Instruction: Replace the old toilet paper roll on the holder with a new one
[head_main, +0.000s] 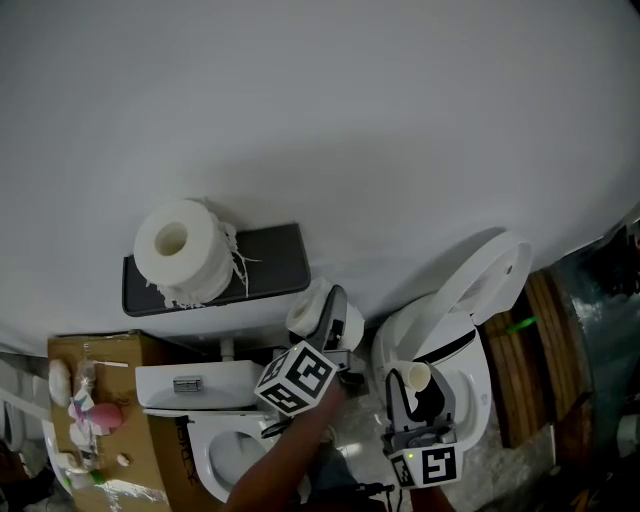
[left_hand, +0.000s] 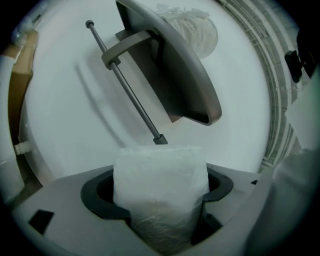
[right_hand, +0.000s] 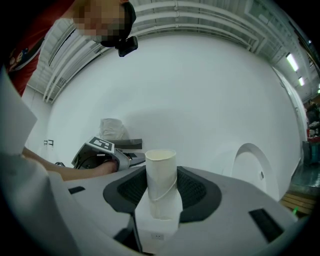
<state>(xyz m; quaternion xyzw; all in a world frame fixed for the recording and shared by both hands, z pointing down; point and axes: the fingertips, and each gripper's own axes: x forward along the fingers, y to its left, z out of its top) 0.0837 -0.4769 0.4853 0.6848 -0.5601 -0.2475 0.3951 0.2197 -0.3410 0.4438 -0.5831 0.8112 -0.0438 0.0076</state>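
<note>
New TP roll (left_hand: 160, 190) is sitting between the jaws of my left gripper (head_main: 331, 322). The pads are pressing its soft sides, so the jaws are standing wide, about the roll's own width. It's hanging just beside the free end of the holder's bar (left_hand: 131, 90); I can't tell if they're touching. The bar is showing slanted in the left gripper view, w/ the dark shelf (left_hand: 185, 75) fixed over it.

A spare roll (head_main: 185, 250) is standing on top of that shelf, core hole up (ragged paper trailing off its side).

My right gripper (right_hand: 161, 200) is clamping the old core (right_hand: 161, 170), a plain cardboard tube. It's standing upright between the pads, w/ the jaws apart only by the tube's width. In the head view it's well to the right of the holder, over the toilet w/ the raised lid (head_main: 480, 285).

A second toilet's tank (head_main: 190, 385) is sitting below the shelf. A cardboard box (head_main: 100, 350) w/ small bits on top is standing at far left. A white wall (head_main: 350, 120) is filling the rest.
</note>
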